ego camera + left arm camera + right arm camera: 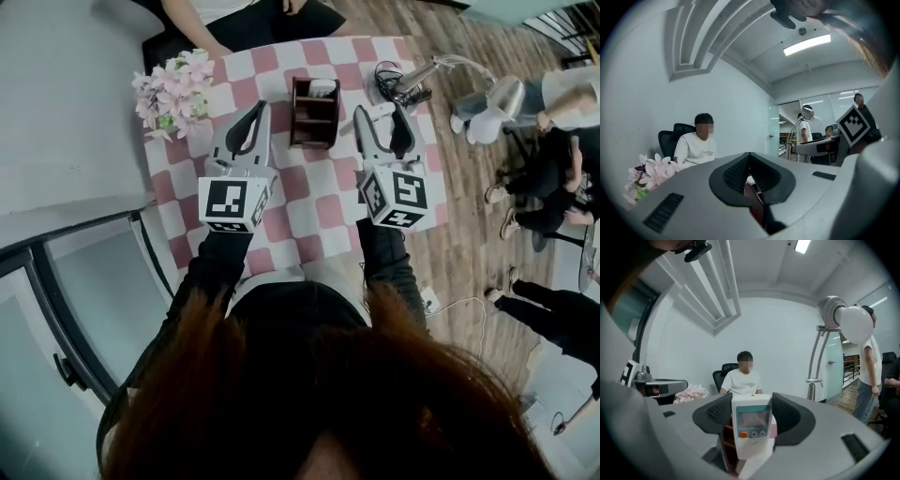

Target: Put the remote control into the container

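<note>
Gripping white plastic remote control [751, 427] with small screen and orange button between right gripper [751, 411] jaws, just right of dark brown wooden container [313, 114] on pink-white checked table [309, 202]. Holding left gripper [749, 171] jaws pressed together, nothing between, left of container.

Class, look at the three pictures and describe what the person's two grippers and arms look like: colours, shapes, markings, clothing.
The left gripper and right gripper are alike: light grey shells tapering to two curved jaws lined with black ribbed pads. Each carries a white cube printed with black square markers at its rear. No cables show. Both arms wear dark long sleeves.
</note>
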`<control>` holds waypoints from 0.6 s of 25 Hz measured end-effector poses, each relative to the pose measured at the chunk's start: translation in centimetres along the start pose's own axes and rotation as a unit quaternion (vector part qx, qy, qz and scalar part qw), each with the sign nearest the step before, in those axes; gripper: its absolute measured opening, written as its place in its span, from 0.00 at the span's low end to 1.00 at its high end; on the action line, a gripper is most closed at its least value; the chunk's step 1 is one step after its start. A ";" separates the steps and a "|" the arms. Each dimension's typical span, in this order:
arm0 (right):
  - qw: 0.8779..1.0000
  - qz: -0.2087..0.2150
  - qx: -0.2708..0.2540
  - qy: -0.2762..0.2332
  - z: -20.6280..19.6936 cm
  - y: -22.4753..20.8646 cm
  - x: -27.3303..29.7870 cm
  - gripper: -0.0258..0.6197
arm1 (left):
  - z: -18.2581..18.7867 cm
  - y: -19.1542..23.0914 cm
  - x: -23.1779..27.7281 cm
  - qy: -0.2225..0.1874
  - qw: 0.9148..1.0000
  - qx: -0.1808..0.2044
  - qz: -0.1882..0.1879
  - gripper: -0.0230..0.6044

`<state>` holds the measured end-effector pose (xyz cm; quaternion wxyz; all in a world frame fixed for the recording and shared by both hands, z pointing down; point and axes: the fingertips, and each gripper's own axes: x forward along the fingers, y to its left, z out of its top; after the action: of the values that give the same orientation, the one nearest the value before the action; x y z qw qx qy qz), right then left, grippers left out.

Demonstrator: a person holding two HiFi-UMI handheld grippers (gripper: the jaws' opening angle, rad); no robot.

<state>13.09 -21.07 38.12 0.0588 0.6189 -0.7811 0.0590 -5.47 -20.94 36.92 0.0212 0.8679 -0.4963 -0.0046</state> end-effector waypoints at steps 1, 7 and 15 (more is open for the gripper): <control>1.000 0.005 0.001 -0.005 0.5 0.5 0.5 0.45 | 0.1 0.4 -0.3 -0.001 1.000 0.001 0.005 0.03; 0.999 0.028 0.004 -0.028 2.2 3.5 2.8 0.45 | 0.4 2.4 -2.0 -0.004 1.000 0.003 0.028 0.03; 0.998 0.041 0.024 -0.031 2.6 5.3 4.8 0.45 | 0.5 4.3 -3.6 -0.002 0.999 0.003 0.053 0.03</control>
<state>6.81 -24.87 36.21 0.0174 0.5893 -0.8055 0.0605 -11.05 -20.02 36.60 0.0176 0.8402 -0.5420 -0.0040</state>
